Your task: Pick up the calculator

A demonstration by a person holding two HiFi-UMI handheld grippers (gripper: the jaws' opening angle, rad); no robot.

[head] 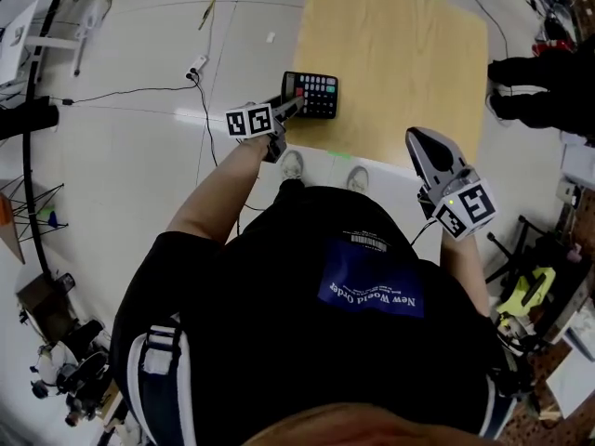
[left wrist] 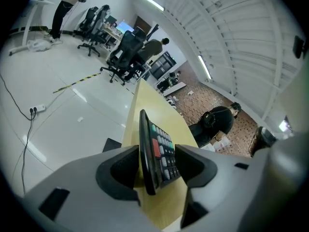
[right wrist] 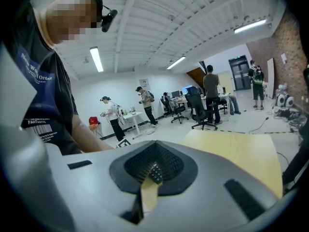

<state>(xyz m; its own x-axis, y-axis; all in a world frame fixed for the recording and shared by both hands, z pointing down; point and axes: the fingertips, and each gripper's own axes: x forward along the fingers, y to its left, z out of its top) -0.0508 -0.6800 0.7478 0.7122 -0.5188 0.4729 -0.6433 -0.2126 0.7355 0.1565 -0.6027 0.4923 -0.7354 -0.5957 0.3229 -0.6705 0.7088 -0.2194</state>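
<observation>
A black calculator [head: 316,96] is at the near left corner of a pale wooden table [head: 400,54]. My left gripper [head: 299,96] reaches it from the left. In the left gripper view the calculator [left wrist: 157,146] is seen edge-on between the jaws, its keys facing the right jaw. The left gripper [left wrist: 157,167] stands wide open around it, and the pads do not clamp it. My right gripper [head: 416,137] hangs near the table's front right edge, away from the calculator. In the right gripper view its jaws [right wrist: 152,170] are together with nothing held.
A power strip [head: 197,66] and its cable lie on the white floor left of the table. A person's dark legs [head: 539,91] are at the far right, with tools [head: 530,291] below. Office chairs [left wrist: 125,52] stand beyond the table, and a crouched person [left wrist: 217,122] is beside it.
</observation>
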